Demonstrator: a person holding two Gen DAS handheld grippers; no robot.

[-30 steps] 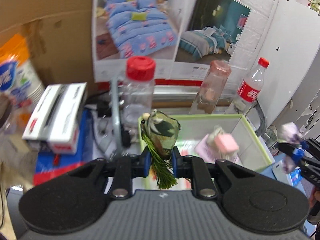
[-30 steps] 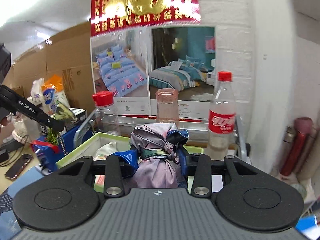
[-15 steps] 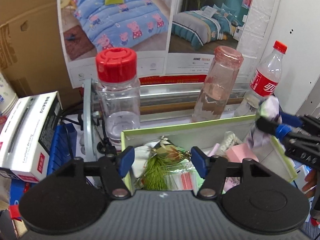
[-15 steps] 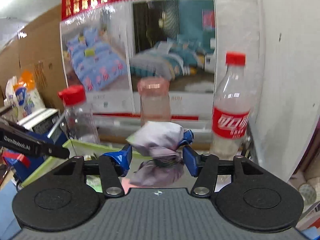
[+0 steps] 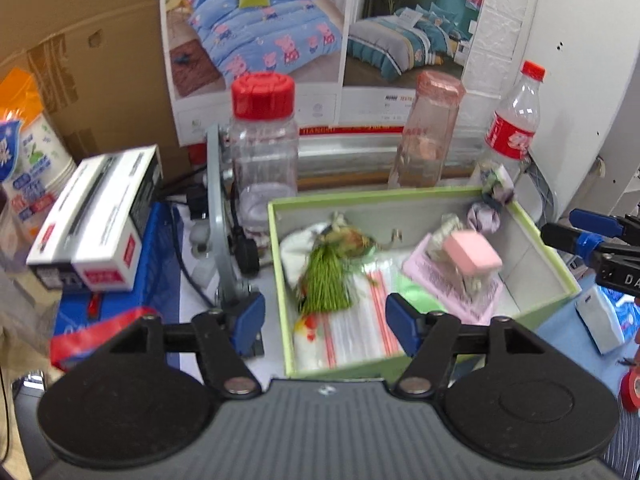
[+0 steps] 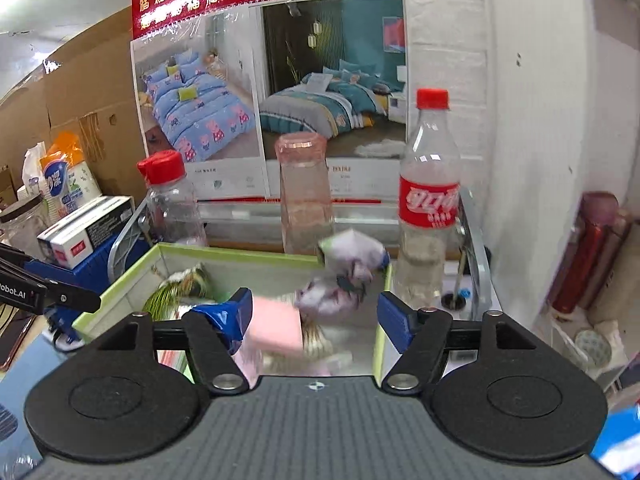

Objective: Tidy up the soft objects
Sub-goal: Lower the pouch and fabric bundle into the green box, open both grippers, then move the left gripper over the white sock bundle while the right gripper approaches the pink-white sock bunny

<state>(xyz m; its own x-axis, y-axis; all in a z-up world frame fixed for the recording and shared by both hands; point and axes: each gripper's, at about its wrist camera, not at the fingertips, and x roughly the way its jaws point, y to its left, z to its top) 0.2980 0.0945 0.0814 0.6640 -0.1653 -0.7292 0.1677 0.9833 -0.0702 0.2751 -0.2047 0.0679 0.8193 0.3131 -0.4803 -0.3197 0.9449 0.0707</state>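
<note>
A light green box [image 5: 404, 194] [image 6: 120, 284] stands in front of both grippers. Inside it lie a green tasselled sachet [image 5: 334, 264] [image 6: 176, 286], a pink sponge block [image 5: 472, 254] [image 6: 276, 326] and plastic bags. A pale purple cloth bundle [image 5: 486, 212] [image 6: 344, 268] hangs blurred at the box's far right corner, free of any finger. My left gripper [image 5: 324, 318] is open near the box's front left corner, empty. My right gripper [image 6: 314, 316] is open over the box's right part, empty; it shows at the right edge of the left wrist view [image 5: 580, 232].
Behind the box stand a red-capped clear jar [image 5: 264, 140], a pink glass bottle [image 5: 430, 136] and a cola bottle [image 5: 514, 120]. White cartons [image 5: 94, 216] rest on a blue crate at the left. A dark red flask [image 6: 588, 248] stands at the right by the wall.
Both grippers opened. The green sachet dropped from my left gripper into the box. The purple bundle left my right gripper and is falling at the box's far right corner.
</note>
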